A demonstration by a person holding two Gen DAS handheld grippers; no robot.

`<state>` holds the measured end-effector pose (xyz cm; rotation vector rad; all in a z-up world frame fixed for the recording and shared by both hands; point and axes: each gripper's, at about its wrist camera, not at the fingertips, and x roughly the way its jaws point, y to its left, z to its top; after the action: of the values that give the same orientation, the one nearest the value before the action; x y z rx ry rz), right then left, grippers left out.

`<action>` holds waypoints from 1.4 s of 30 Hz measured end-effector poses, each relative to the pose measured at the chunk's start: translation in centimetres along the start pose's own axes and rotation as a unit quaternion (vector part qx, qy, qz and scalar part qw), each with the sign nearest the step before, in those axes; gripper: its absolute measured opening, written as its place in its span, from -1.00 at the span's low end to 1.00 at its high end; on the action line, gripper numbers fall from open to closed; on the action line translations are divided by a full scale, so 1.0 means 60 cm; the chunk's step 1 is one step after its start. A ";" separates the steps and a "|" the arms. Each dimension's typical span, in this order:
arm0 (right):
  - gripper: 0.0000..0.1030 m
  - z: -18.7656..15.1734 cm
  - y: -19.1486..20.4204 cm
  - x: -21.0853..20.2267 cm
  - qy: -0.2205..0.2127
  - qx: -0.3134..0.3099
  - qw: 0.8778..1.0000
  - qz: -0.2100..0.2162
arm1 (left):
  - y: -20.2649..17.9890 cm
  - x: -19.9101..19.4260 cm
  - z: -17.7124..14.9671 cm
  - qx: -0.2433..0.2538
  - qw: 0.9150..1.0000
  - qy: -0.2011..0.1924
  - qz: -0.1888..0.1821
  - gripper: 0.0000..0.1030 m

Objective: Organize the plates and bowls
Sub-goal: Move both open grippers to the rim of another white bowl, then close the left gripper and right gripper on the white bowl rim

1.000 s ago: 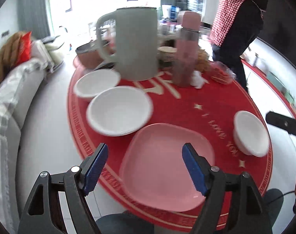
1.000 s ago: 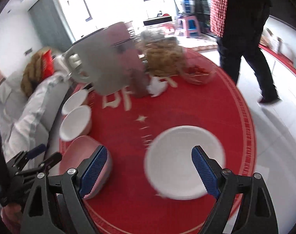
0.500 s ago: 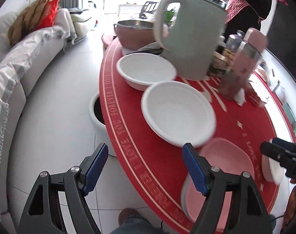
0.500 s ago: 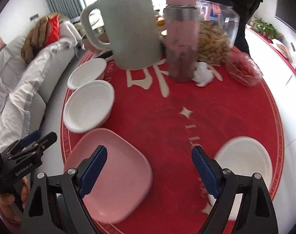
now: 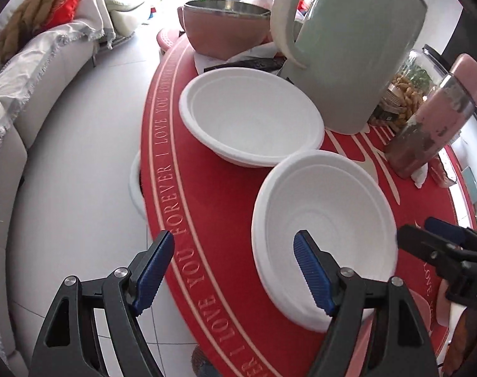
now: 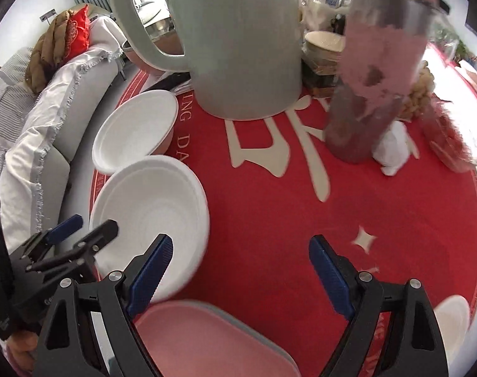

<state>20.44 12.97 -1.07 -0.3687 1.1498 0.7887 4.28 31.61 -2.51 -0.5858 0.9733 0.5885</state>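
Observation:
Two white bowls stand side by side at the left edge of the red round table (image 5: 178, 194): a near bowl (image 5: 329, 213) (image 6: 150, 213) and a far bowl (image 5: 251, 116) (image 6: 134, 132). My left gripper (image 5: 233, 251) is open, one finger over the near bowl's inside and the other outside its rim, above the table edge. A pink plate (image 6: 213, 339) lies under my open right gripper (image 6: 241, 251), which holds nothing. A smaller white bowl (image 6: 452, 317) shows at the lower right. Each gripper appears in the other's view: the right gripper (image 5: 439, 245), the left gripper (image 6: 78, 235).
A tall grey-green pitcher (image 5: 357, 47) (image 6: 244, 40) stands behind the bowls, with a pink bottle (image 5: 436, 119) and a jar of nuts (image 5: 405, 94) beside it. A pink metal-rimmed pot (image 5: 225, 25) sits at the back. A white sofa (image 5: 34, 72) stands across the floor on the left.
Both grippers have moved left along the table and sunk lower. The left one went from over the pink plate to the near white bowl; the right one from the small bowl to the pink plate.

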 end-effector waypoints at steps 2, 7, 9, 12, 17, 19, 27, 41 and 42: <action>0.73 0.005 0.008 0.013 0.008 -0.004 1.000 0.002 | -0.003 0.011 0.006 0.001 1.000 0.009 0.000 0.58; 0.68 0.011 0.018 0.043 0.024 -0.008 1.000 0.010 | -0.009 0.031 0.011 0.004 0.999 0.032 -0.004 0.33; 0.25 0.010 0.014 0.052 0.034 -0.002 0.999 0.017 | -0.014 0.032 0.013 0.010 0.999 0.033 0.002 0.10; -0.16 0.008 -0.002 0.063 0.049 0.020 0.998 0.034 | -0.023 0.034 0.017 0.013 0.999 0.038 -0.004 -0.28; -0.55 0.001 -0.019 0.051 0.057 0.026 0.996 0.056 | -0.070 0.036 0.006 0.048 0.998 0.044 -0.012 -0.59; -0.60 -0.009 -0.027 0.043 0.057 0.016 0.997 0.045 | -0.098 0.038 0.002 0.071 0.996 0.046 -0.011 -0.59; -0.60 -0.047 -0.072 0.019 0.051 0.004 0.998 0.028 | -0.163 0.034 -0.033 0.123 0.991 0.041 -0.019 -0.57; -0.60 -0.107 -0.138 -0.021 0.039 0.034 0.998 0.021 | -0.256 0.018 -0.066 0.197 0.979 0.056 -0.008 -0.56; -0.60 -0.103 -0.139 -0.021 0.039 0.041 0.998 0.023 | -0.265 0.018 -0.065 0.201 0.978 0.057 -0.008 -0.56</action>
<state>22.09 2.89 -3.41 -0.3071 1.2630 0.7703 13.47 18.03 -2.15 -0.2686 1.1583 0.3311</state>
